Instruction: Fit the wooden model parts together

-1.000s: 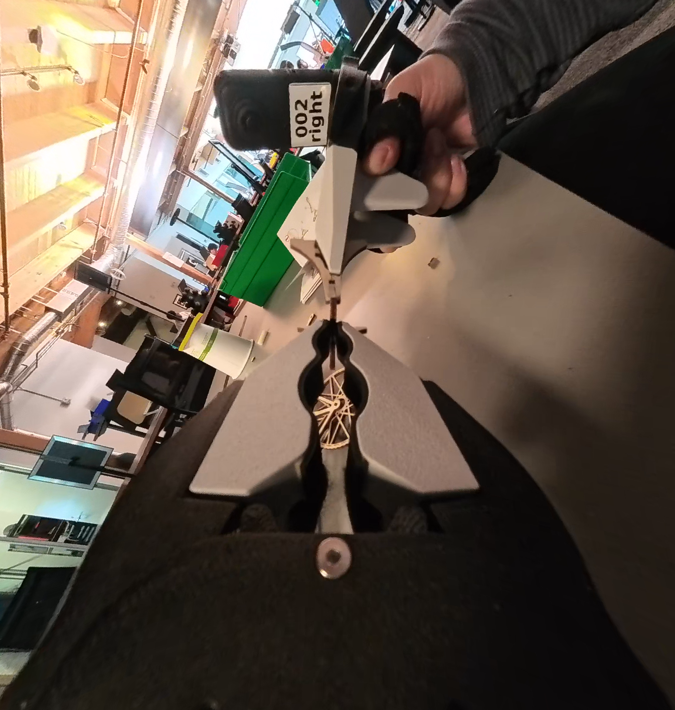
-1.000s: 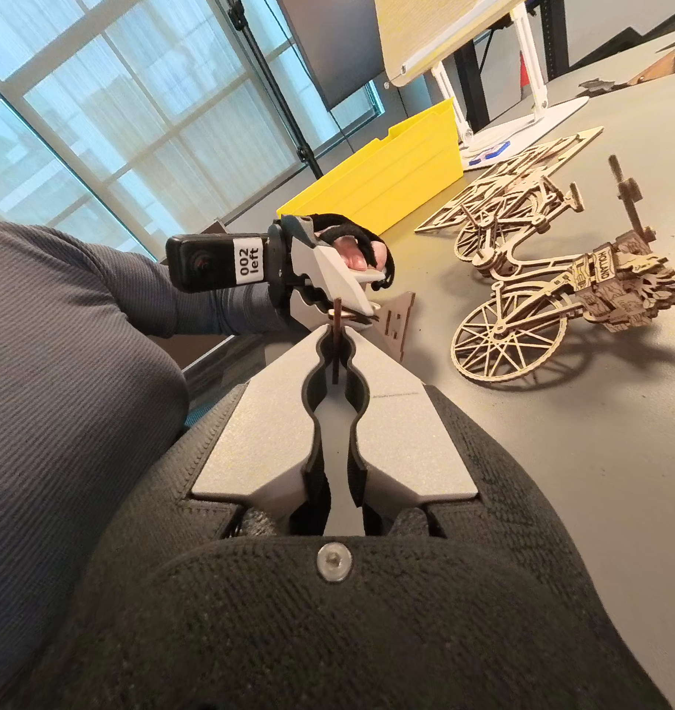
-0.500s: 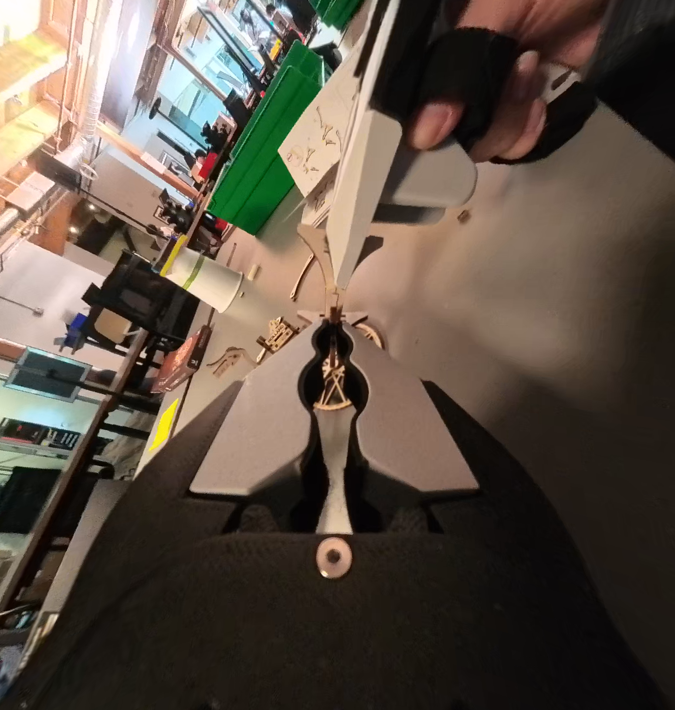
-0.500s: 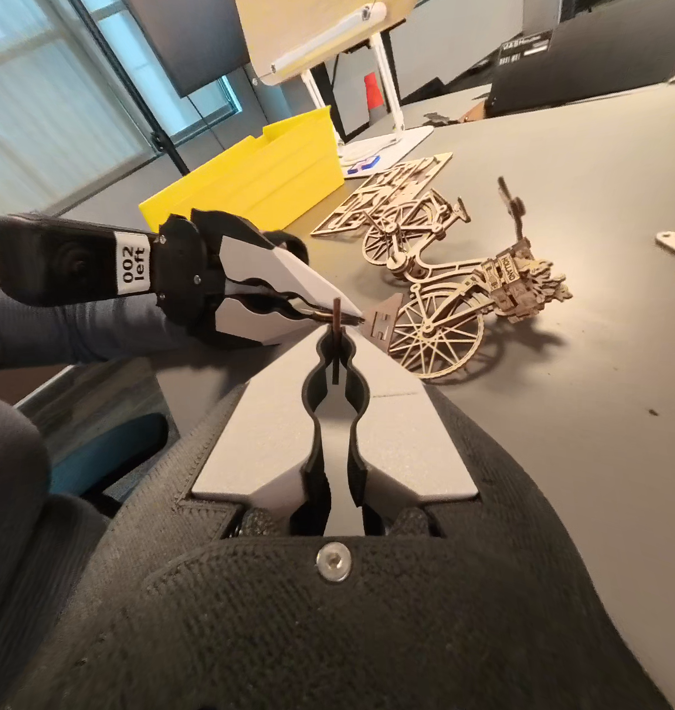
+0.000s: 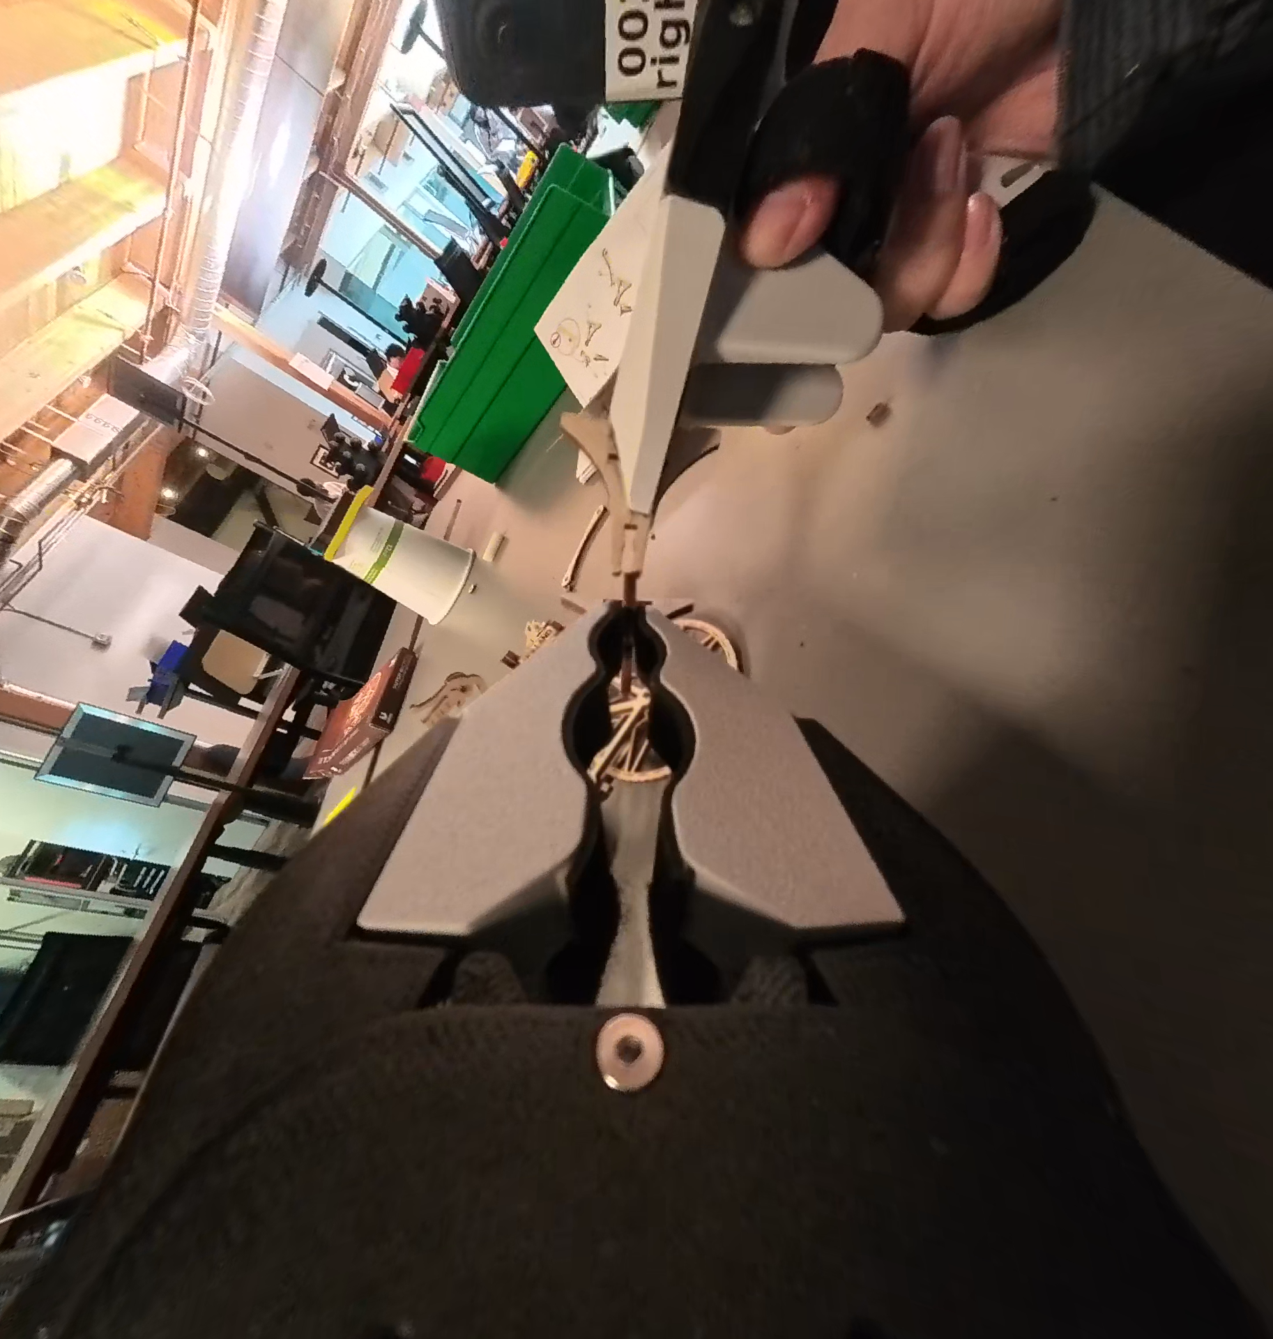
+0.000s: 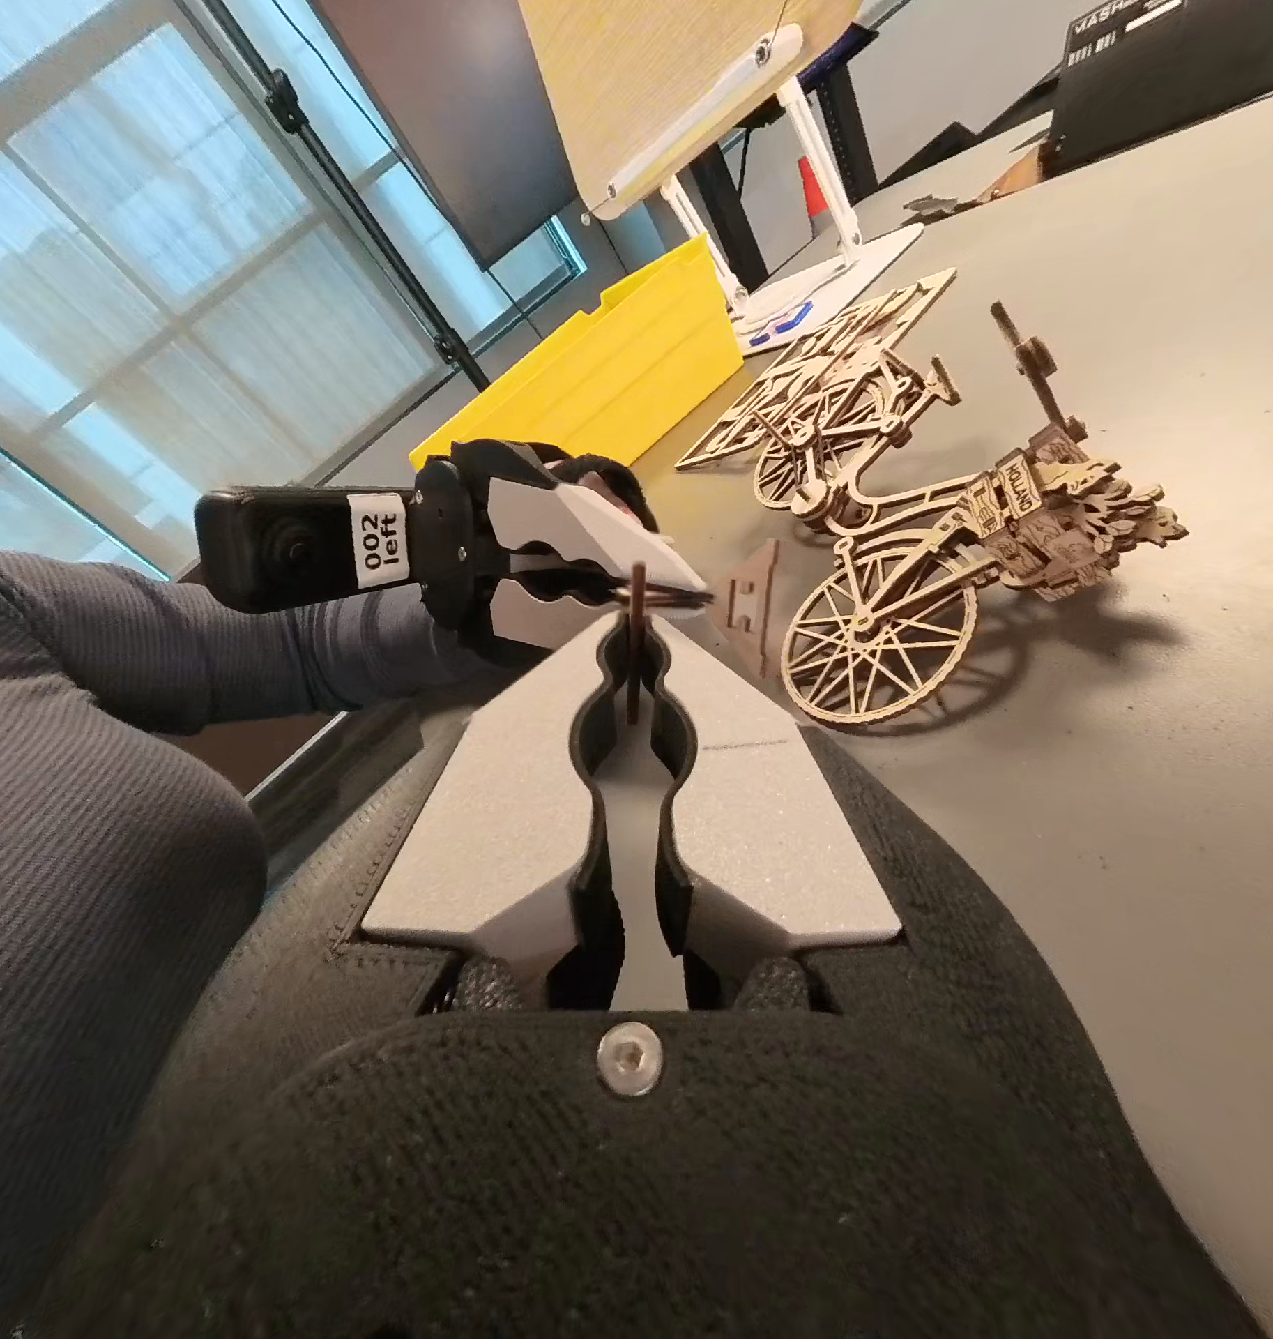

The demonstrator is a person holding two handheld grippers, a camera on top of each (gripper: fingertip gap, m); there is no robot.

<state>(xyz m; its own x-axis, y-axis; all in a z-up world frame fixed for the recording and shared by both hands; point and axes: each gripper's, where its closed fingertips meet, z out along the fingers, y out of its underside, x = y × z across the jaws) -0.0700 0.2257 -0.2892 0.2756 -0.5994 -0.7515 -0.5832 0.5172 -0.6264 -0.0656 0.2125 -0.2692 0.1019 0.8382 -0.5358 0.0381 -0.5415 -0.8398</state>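
Right now you have two small wooden parts meeting in mid-air above the tabletop, tip to tip. Your right gripper is closed on a thin dark strip, held edge-on so that it stands upright between the fingertips and sticks out past them. Your left gripper is pinched shut on a pale ring-shaped part, only a sliver of it showing at the tips, and it comes in across the strip at roughly a right angle. That crossed hold looks deliberate: one part presents its opening, the other its narrow end, so the strip can pass through. Whether it is already seated, I cannot tell; the joint is too small and partly hidden by the fingers.

Seen from the left wrist view, the right gripper hangs point-down directly over your left one, with a curved wooden piece just beside its tip.

Behind the joint, near the middle of the tabletop, the bicycle lies on its side, a loose flat part just in front of its wheel and a cut-out sheet behind. A yellow bin stands by the window-side edge; a green bin and a paper cup sit towards the far edge.
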